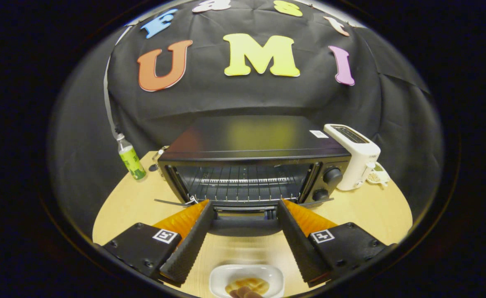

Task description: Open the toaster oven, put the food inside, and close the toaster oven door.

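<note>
The black toaster oven stands on the wooden table with its door folded down flat toward me, so the wire rack inside shows. My gripper is open, fingers spread wide. Its tips hover over the lowered door, just in front of the oven's mouth, and the door handle lies between them with nothing gripped. Below and behind the fingers, a small white dish holds the brown and yellow food.
A green-labelled bottle stands left of the oven. Beside the oven's two knobs, on its right, is a white pop-up toaster, with a small dish behind it. Bare table stretches on both sides of the door.
</note>
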### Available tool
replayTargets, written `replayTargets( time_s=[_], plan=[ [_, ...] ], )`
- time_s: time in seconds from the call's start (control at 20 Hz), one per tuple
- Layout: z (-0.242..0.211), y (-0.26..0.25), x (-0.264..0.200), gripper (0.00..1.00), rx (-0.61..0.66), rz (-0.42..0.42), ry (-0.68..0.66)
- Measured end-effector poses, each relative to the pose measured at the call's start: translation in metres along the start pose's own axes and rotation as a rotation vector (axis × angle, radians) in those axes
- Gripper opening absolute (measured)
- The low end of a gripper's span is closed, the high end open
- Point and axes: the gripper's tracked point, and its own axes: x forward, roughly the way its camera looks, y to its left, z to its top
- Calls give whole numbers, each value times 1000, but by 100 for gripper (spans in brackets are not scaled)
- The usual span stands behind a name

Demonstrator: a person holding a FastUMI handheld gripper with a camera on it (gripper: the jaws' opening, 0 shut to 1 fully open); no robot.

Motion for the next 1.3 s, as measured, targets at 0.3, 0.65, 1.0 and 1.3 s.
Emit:
replayTargets(
  time_s=[0.3,0.65,1.0,1.3],
  plan=[
    [-47,-2,-12,100,-7,-23,26],
    [-106,-4,-10,100,-1,-31,149],
    [-132,-4,0,100,16,-35,190],
    [-140,0,0,100,57,-14,166]
  ],
)
